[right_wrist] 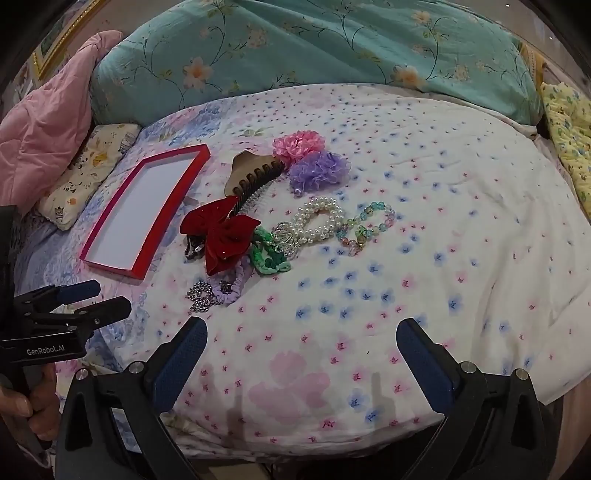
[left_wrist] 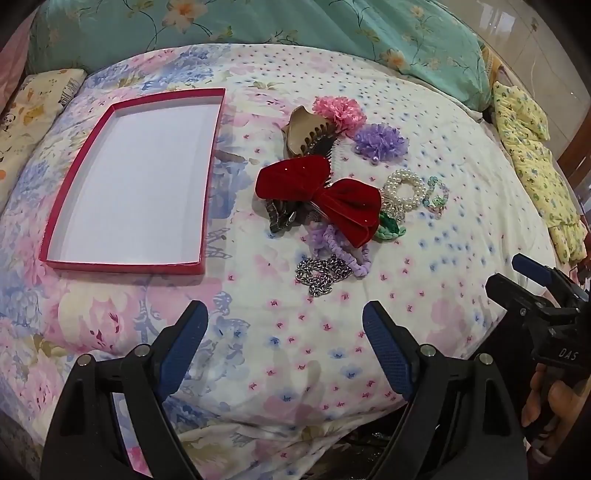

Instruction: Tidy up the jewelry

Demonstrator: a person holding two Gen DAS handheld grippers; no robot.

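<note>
A shallow red box [left_wrist: 207, 173] [right_wrist: 166, 225] with a white inside lies empty on the floral bedspread, left of a pile of accessories. The pile holds a red velvet bow [left_wrist: 325, 195] [right_wrist: 225, 232], a tan claw clip [left_wrist: 303, 129] [right_wrist: 251, 173], pink [left_wrist: 338, 110] [right_wrist: 295, 144] and purple [left_wrist: 380, 140] [right_wrist: 319, 168] flower ties, a pearl bracelet [left_wrist: 404, 192] [right_wrist: 321, 221], a coloured bead bracelet [left_wrist: 437, 197] [right_wrist: 369, 229], a silver chain [left_wrist: 321, 273] [right_wrist: 201, 293] and knitted ties. My left gripper [left_wrist: 284, 332] and right gripper [right_wrist: 301, 347] are open and empty, near the bed's front edge.
A teal floral pillow [left_wrist: 258, 26] [right_wrist: 314, 48] lies behind the bedspread [left_wrist: 295, 350] [right_wrist: 406, 166]. A pink quilt [right_wrist: 48, 114] and a small panda pillow [right_wrist: 85, 173] are at the left, a yellow quilt [left_wrist: 532, 155] at the right.
</note>
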